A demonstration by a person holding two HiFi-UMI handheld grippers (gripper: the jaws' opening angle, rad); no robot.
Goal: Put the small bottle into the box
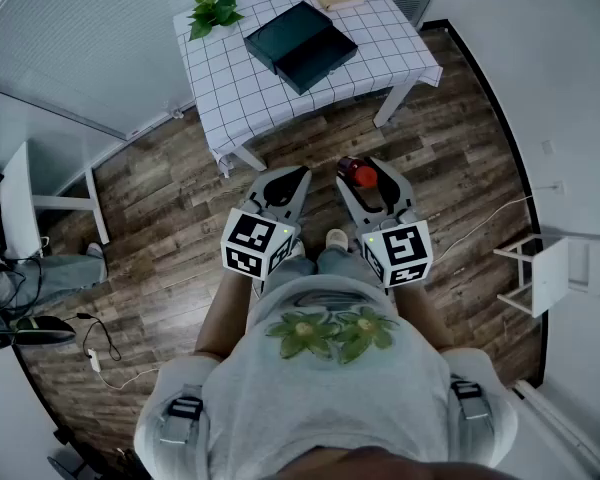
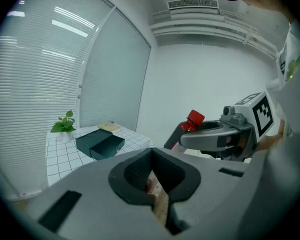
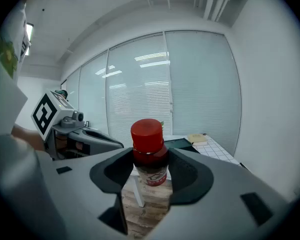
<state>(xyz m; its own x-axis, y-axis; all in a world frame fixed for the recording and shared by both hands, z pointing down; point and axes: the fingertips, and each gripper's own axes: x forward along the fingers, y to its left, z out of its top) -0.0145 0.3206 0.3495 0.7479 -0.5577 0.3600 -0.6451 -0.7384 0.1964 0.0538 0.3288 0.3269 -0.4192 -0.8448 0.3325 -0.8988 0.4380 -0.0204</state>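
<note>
You're pinching the small bottle (image 3: pixel 149 154) upright in the right tool (image 3: pixel 151 168), well short of the table (image 1: pixel 235 103); the left tool (image 2: pixel 152 176) is pressed together, empty. Keep gripping firmly while approaching the box (image 1: pixel 300 43) mid-table.

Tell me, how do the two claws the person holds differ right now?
The right gripper clamps a small bottle with a red cap; the left gripper holds nothing. The right gripper's jaws stand apart around the bottle; the left gripper's are together. Both are grey and aim toward the table.
</note>
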